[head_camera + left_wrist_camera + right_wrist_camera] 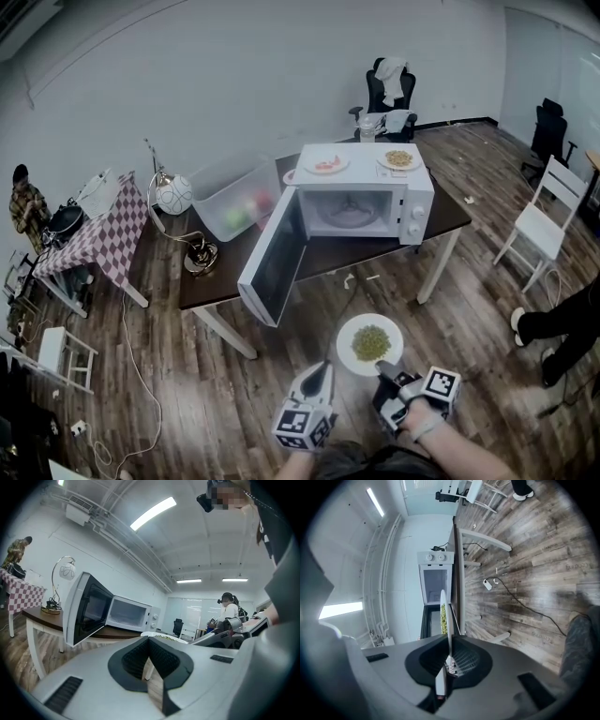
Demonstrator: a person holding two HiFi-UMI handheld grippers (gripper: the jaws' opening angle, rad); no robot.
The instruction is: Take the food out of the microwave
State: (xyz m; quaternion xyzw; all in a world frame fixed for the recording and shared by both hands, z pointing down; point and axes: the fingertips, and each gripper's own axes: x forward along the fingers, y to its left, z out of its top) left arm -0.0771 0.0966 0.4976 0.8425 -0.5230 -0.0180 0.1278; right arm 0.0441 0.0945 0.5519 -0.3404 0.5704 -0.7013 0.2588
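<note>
Green food point(371, 343) is sitting on one round white plate point(349, 330) out in front of the single open-doored white microwave point(417, 202). The right gripper point(386, 375) jaws are clamping the plate's near rim. The left gripper point(319, 373) jaws are resting together, empty, beside the plate. Two more are lying atop the microwave: a red-topped plate point(325, 163) and a yellow-topped plate point(398, 158).

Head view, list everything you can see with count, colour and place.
table: 1, dark brown, room centre
microwave: 1, white, on the table, door open
plates: 2, white, on top of the microwave
plate of green food: 1, white, in the right tool
bin: 1, clear, on the table left of the microwave
lamp: 1, white globe, table's left end
chair: 1, white, right of the table
left tool: 1, grey, shut, empty, bottom centre
right tool: 1, grey, shut on that plate's rim
</note>
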